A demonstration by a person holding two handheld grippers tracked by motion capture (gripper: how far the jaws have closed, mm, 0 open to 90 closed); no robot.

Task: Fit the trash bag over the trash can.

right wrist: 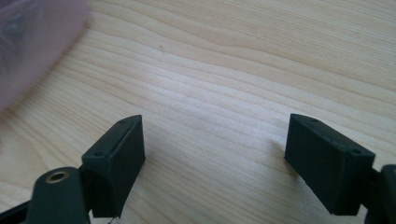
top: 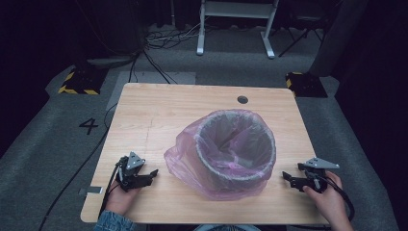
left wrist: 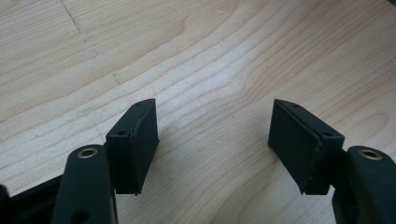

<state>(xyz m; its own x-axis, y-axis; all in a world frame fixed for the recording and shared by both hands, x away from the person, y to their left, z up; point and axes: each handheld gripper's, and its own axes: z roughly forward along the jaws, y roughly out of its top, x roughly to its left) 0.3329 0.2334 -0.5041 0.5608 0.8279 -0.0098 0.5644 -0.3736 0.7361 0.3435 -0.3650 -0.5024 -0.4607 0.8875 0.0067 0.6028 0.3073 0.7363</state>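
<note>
bin: round grey waste bin (top: 236,147) lined with a translucent pink plastic bag (top: 185,161) — stands upright a little right of centre on the light wooden table (top: 159,110), bag folded over the rim and slumped onto the tabletop at the front and left
writing: a black "4" (top: 88,126) on the grey floor left of the table; no brand or label readable on bin, bag or grippers
left gripper: (top: 153,173) rests low at the table's near-left, jaws pointing right toward the bag — near its left edge, not touching
left jaws: wide apart, bare wood between the pads (left wrist: 140,140), nothing held
right gripper: (top: 286,176) at the near-right table edge, jaws pointing left at the bin — close beside the bag, apart from it
right jaws: wide apart, nothing gripped; blurred pink bag at the top-left corner of the right gripper view
bin vs grippers: sits between the two, slightly farther back
</note>
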